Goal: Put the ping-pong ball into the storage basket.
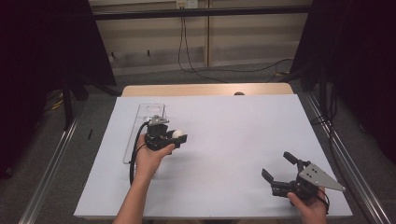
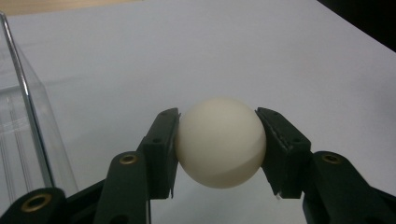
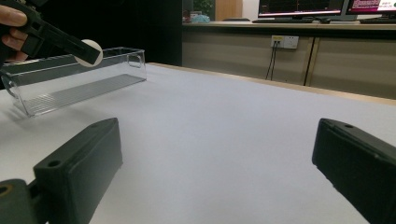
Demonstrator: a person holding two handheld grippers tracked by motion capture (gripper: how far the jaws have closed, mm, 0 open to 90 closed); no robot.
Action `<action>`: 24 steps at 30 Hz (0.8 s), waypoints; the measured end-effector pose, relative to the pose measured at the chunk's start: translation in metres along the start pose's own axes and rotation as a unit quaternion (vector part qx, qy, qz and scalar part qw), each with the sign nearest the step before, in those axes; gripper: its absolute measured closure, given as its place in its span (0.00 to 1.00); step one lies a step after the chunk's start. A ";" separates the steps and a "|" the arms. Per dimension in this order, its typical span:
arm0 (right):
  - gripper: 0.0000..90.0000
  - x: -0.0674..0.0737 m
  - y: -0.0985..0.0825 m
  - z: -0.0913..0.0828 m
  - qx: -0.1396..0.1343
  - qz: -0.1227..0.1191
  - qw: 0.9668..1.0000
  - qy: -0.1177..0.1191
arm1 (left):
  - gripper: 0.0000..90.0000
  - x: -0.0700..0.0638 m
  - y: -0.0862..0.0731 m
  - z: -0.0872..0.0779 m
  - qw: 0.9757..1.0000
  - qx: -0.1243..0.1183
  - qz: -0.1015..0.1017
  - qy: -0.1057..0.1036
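The ball (image 2: 220, 142) clamped between the left gripper's (image 2: 218, 151) jaws is matt, smooth, cream-white plastic. The jaws are matt black plastic with brass-coloured inserts. Beside that gripper, the long tray (image 3: 74, 79) is clear, glossy plastic with a ribbed floor. The table covering (image 1: 224, 140) is smooth, matt white over a wood edge. The right gripper (image 1: 280, 170) carries a grey metal plate.

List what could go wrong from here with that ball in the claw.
1. The white ball is smooth and round, held by the left claw at two side contacts; it may squirt out.
2. Released here, beside the clear tray rather than over it, it would likely roll across the table.
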State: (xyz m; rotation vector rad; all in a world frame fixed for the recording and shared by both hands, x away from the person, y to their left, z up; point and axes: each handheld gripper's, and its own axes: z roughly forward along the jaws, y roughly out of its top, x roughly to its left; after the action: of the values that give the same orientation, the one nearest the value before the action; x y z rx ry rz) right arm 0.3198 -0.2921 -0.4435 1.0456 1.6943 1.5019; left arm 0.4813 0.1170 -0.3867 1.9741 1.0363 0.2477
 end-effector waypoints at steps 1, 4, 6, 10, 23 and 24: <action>0.01 0.000 0.000 0.000 0.000 0.000 1.000 0.000 | 0.57 0.000 0.000 0.000 1.000 0.000 -0.001 0.003; 0.01 0.000 0.000 0.001 -0.002 0.002 1.000 -0.003 | 0.57 0.002 0.000 -0.002 1.000 -0.001 -0.001 0.000; 0.01 0.000 0.000 0.001 -0.002 0.003 1.000 -0.002 | 0.57 0.002 0.000 -0.003 1.000 -0.004 -0.004 0.003; 0.01 0.000 0.000 0.001 -0.002 0.002 1.000 -0.002 | 0.57 0.003 0.000 -0.005 1.000 -0.004 -0.004 0.006; 0.01 -0.001 0.001 -0.001 -0.001 -0.001 1.000 0.000 | 0.57 0.008 -0.004 -0.011 1.000 -0.008 -0.007 0.016; 0.01 -0.001 0.001 -0.001 0.000 -0.001 1.000 -0.001 | 0.57 0.009 -0.005 -0.011 1.000 -0.010 -0.009 0.017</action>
State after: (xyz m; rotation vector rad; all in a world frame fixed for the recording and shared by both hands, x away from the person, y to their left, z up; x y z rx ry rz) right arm 0.3196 -0.2930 -0.4428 1.0451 1.6930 1.4992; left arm 0.4779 0.1317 -0.3854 1.9485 1.0687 0.2816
